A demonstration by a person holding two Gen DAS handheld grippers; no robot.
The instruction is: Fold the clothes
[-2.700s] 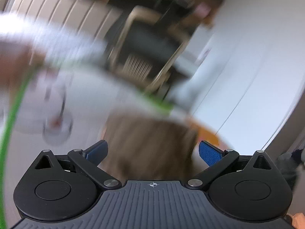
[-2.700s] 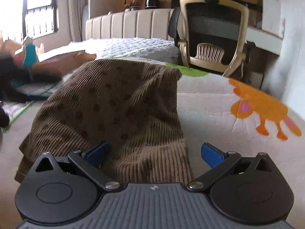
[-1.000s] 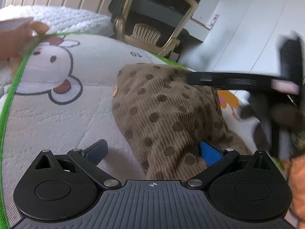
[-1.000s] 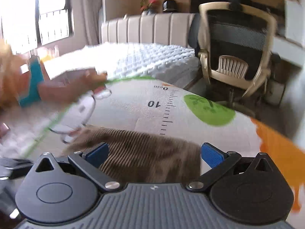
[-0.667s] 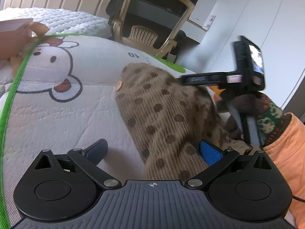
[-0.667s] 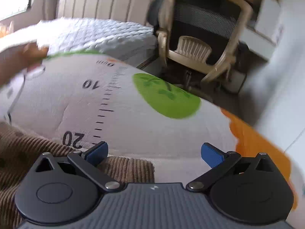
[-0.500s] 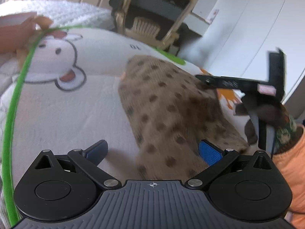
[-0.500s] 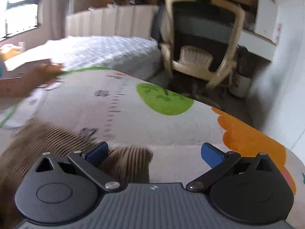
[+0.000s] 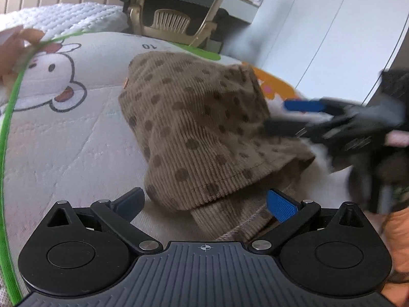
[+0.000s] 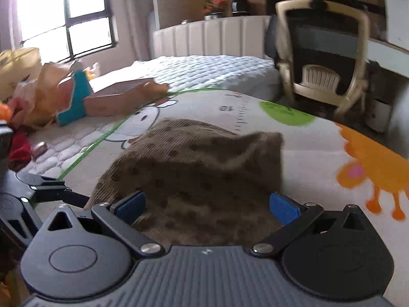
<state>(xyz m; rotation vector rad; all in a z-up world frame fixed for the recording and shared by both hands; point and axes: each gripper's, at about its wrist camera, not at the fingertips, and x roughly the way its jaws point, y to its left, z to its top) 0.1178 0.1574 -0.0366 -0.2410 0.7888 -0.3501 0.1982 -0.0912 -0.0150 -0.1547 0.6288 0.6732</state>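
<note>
A brown corduroy garment with dark dots [image 9: 204, 133] lies folded in a thick bundle on the cartoon-printed mat [image 9: 64, 140]. It also shows in the right wrist view [image 10: 199, 168]. My left gripper [image 9: 205, 203] is open, its fingers astride the garment's near folded edge. My right gripper [image 10: 207, 206] is open over the near part of the garment. In the left wrist view the right gripper [image 9: 332, 122] appears blurred at the garment's right side.
A beige office chair [image 10: 324, 58] stands beyond the mat's far edge. A white quilted bed [image 10: 204, 69] lies behind. A cardboard box and toys [image 10: 76, 94] sit at the left. A white wall [image 9: 319, 25] is on the right.
My right gripper has swung back over the garment from the far mat. The garment now lies more bunched, with its right side folded over. My left gripper has stayed at the near edge.
</note>
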